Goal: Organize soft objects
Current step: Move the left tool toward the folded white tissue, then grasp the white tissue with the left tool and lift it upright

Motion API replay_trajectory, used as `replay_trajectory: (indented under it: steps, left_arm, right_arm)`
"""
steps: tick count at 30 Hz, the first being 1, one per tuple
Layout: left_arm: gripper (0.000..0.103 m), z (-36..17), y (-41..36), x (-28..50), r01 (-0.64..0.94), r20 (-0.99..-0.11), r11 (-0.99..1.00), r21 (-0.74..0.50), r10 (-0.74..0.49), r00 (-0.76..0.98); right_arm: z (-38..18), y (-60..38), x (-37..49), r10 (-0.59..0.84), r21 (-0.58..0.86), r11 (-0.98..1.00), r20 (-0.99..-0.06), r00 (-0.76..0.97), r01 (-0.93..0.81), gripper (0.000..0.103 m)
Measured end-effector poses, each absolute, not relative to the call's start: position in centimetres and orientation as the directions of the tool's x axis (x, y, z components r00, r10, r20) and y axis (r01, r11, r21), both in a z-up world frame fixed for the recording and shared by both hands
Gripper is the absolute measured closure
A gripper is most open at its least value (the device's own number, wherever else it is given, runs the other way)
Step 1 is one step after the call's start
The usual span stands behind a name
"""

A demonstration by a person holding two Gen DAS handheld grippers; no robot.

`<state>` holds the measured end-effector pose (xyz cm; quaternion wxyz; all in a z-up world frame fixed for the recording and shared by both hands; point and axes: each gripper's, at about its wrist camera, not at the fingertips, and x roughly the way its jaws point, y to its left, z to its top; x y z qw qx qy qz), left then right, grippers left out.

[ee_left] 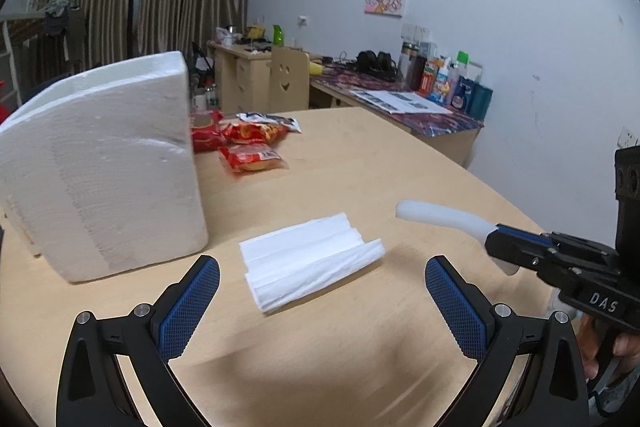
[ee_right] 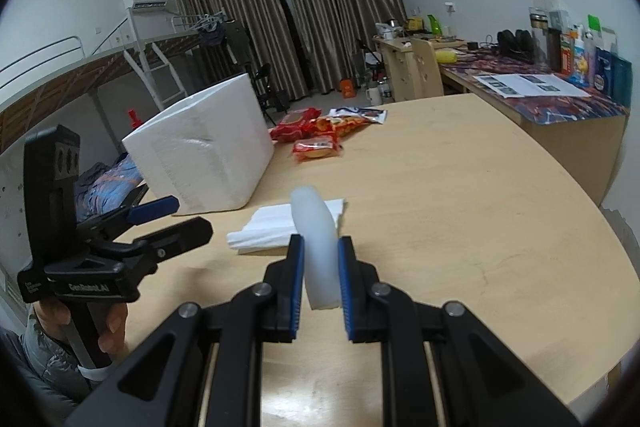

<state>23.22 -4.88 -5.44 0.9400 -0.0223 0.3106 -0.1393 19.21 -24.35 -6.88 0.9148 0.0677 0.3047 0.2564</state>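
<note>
A white foam box (ee_left: 100, 171) stands on the round wooden table (ee_left: 360, 163) at the left; it also shows in the right wrist view (ee_right: 204, 151). A folded stack of white tissue (ee_left: 312, 259) lies flat just ahead of my open, empty left gripper (ee_left: 322, 291). My right gripper (ee_right: 320, 251) is shut on a white foam strip (ee_right: 316, 235), held above the table right of the tissue (ee_right: 276, 227). The strip (ee_left: 440, 217) and right gripper (ee_left: 500, 239) show at the right of the left wrist view. The left gripper (ee_right: 176, 215) shows open at the left.
Red snack packets (ee_left: 252, 155) and a white-blue packet (ee_left: 276, 119) lie beyond the box; they also show in the right wrist view (ee_right: 316, 147). A desk with bottles (ee_left: 452, 87) stands along the wall behind the table, with a wooden chair (ee_left: 288, 75).
</note>
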Motion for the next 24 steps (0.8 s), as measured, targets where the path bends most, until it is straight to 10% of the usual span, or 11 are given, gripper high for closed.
replay_trajectory:
  steps: [12,24]
  left_arm:
    - [0.001,-8.0,-6.0,27.5,0.236,-0.665,0.964,-0.122,-0.256,0.702]
    - [0.030,-10.9,-7.0,30.4,0.253,-0.758,0.962,-0.103,-0.241,0.606]
  right_arm:
    - [-7.8,-25.5,20.5,0.524,0.312,0.851,-0.528,0.668,-0.421,0.083]
    - [-8.5,-25.8,21.6,0.545,0.332,0.838,-0.536,0.644,-0.433,0.083]
